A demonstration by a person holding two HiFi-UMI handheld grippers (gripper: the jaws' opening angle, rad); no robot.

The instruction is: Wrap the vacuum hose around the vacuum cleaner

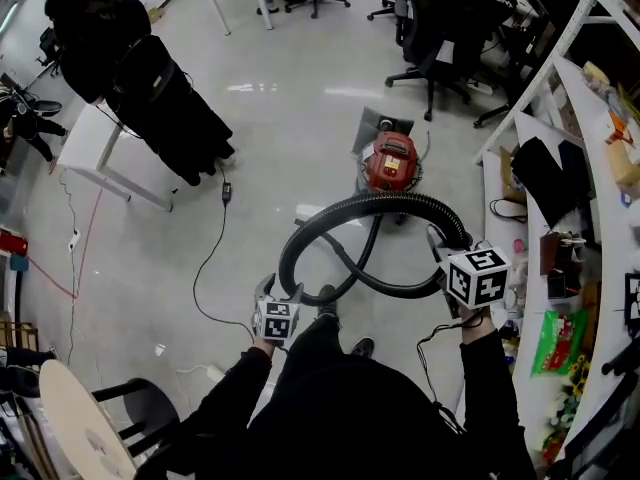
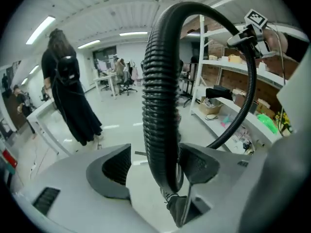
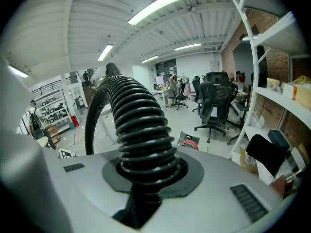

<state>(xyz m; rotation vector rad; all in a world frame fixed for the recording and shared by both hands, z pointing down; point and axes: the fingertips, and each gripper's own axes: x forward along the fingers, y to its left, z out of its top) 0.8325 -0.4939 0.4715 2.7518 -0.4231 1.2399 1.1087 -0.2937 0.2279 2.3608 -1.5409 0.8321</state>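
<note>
On the shiny floor ahead of the person, in the head view, the red vacuum cleaner (image 1: 392, 161) is sitting slightly to the right of centre. The vacuum hose (image 1: 380, 202) is arching in a wide loop between the two hands, with its span running left to right across the body. The left gripper (image 1: 281, 294) is meeting the loop's low left end and the right gripper (image 1: 446, 252) its higher right end. The right hand is looking the nearer to the machine. Which strand runs down into the cleaner is hard to trace here.

In the left gripper view, the hose is passing upright between jaws that are standing spread. It is leaning against the right-hand pad (image 2: 195, 164), and a clear gap is showing at the other pad, so nothing is being squeezed.

In the right gripper view, the jaws are pinching the ribbed hose firmly at their throat. It is curving up and away to the left, and the cleaner is showing small on the floor beyond.

As a judgement, the coming move is depending on carrying the loop forward and down over the machine. Bare floor is lying open to the left and in front, while shelving (image 1: 560, 118) is crowding the right hand and office chairs (image 1: 435, 28) are standing just behind the cleaner.
</note>
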